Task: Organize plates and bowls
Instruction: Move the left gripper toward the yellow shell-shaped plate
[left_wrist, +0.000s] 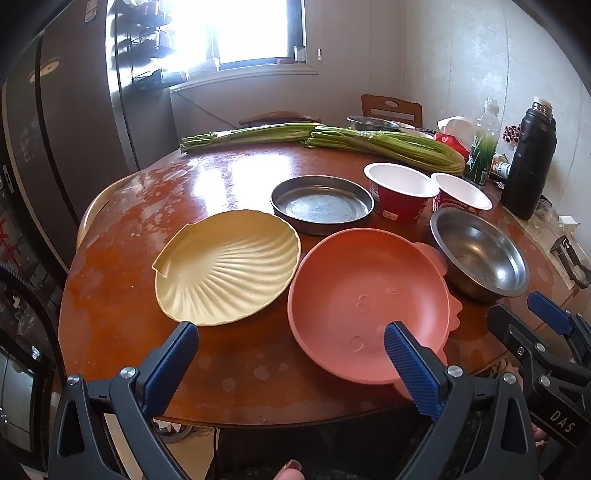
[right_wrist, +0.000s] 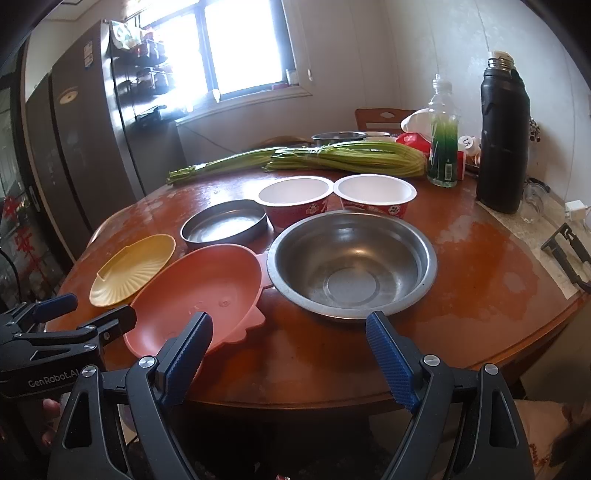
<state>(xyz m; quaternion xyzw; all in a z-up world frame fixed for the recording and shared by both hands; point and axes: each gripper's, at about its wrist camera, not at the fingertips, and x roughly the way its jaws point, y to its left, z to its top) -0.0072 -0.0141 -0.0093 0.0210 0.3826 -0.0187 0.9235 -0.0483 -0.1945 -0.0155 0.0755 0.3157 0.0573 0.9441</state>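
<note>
Both grippers hang over the near edge of the round table (left_wrist: 236, 177), jaws spread wide and holding nothing. The left gripper (left_wrist: 291, 341) frames the pink plate (left_wrist: 369, 295), beside the yellow shell plate (left_wrist: 225, 269). The right gripper (right_wrist: 290, 330) faces the steel bowl (right_wrist: 351, 266). Two red cups (right_wrist: 295, 201) stand behind, partly hidden by it.

The worktop (left_wrist: 229, 177) is finished in glossy reddish wood, worn pale in patches. The yellow shell plate (left_wrist: 225, 267) and pink plate (left_wrist: 369, 295) appear as matt plastic. The bowl (right_wrist: 352, 264) and round pan (left_wrist: 321, 206) are dull brushed metal. 2 paper cups (right_wrist: 295, 197) are smooth white inside.
</note>
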